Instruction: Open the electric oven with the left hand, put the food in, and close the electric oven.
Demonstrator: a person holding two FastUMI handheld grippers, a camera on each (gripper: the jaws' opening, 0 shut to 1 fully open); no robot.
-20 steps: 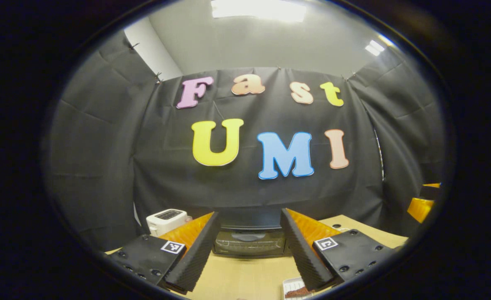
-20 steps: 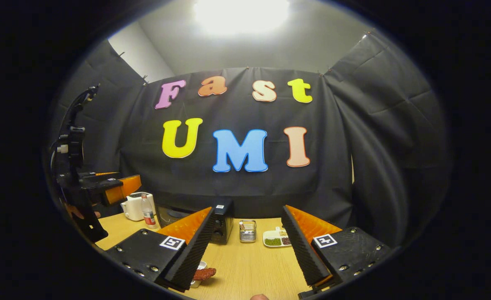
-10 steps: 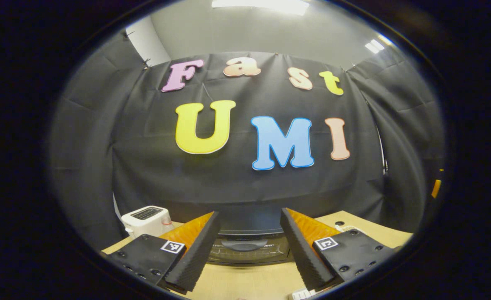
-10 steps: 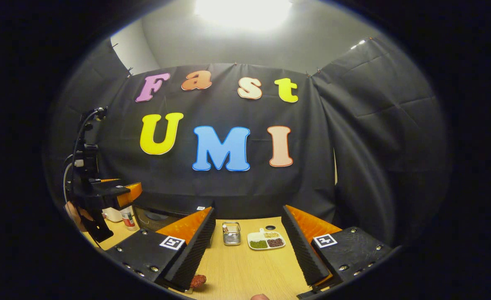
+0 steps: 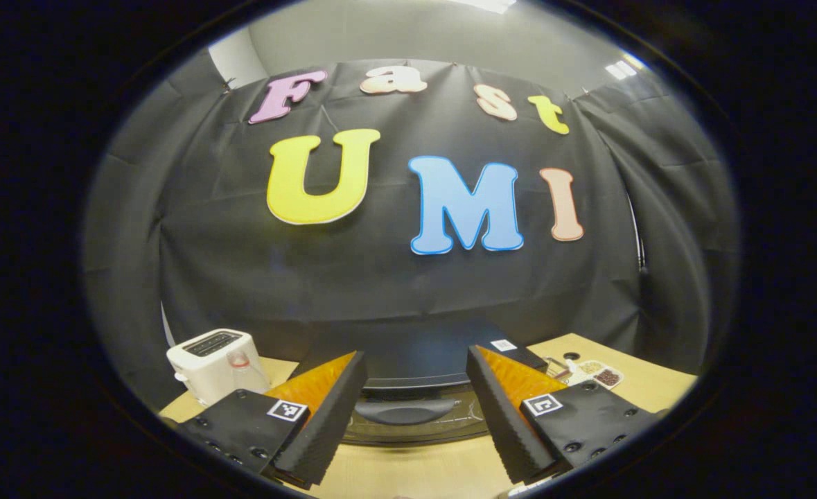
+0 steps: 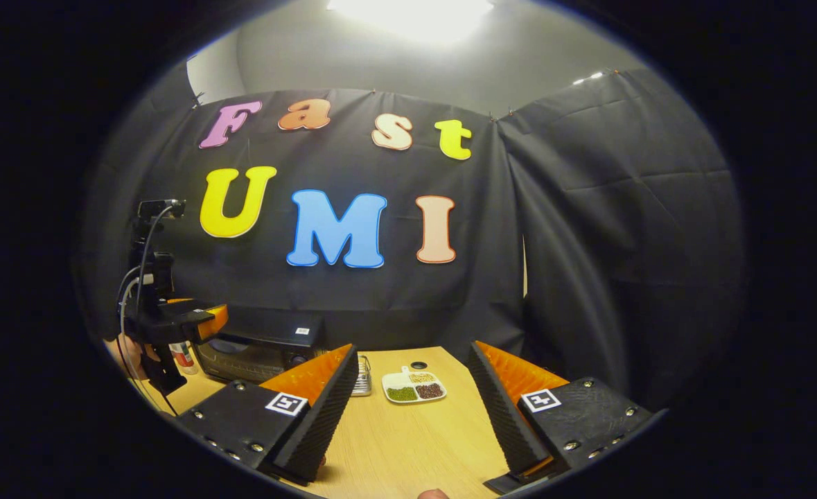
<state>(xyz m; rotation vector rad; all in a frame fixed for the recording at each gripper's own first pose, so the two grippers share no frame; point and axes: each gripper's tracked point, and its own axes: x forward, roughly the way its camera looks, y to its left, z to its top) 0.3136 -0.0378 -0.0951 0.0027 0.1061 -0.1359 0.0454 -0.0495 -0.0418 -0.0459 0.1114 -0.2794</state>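
Against the back edge of the desk [image 6: 408, 443], under the black cloth wall, stands the electric oven [image 5: 415, 409], a dark box with its door shut and a curved handle [image 5: 405, 413] across the top of the glass. Seen from the left gripper view, the left gripper [image 5: 415, 409] is lined up on that handle with its fingers spread wide and nothing between them; the handle sits in the gap, a little beyond the tips, not touched. The right gripper view shows the same gripper from the side, just in front of the oven's left end. The step in hand looks like the approach to the door.

To do it well, I would bring the fingers on until the handle lies well inside them, one above and one below if the wrist allows, then close firmly before pulling. The door most likely hinges at its lower edge, so the pull should follow an arc outward and down, not straight back, or the oven may slide on the desk.

Toward the desk's left edge a white toaster [image 5: 215, 354] stands beside the oven. The right gripper [image 6: 411, 416] hovers over the middle of the desk, fingers apart and empty. Near the far right corner lies a small divided dish [image 6: 414, 386] of beans. The food to load cannot be picked out with certainty.
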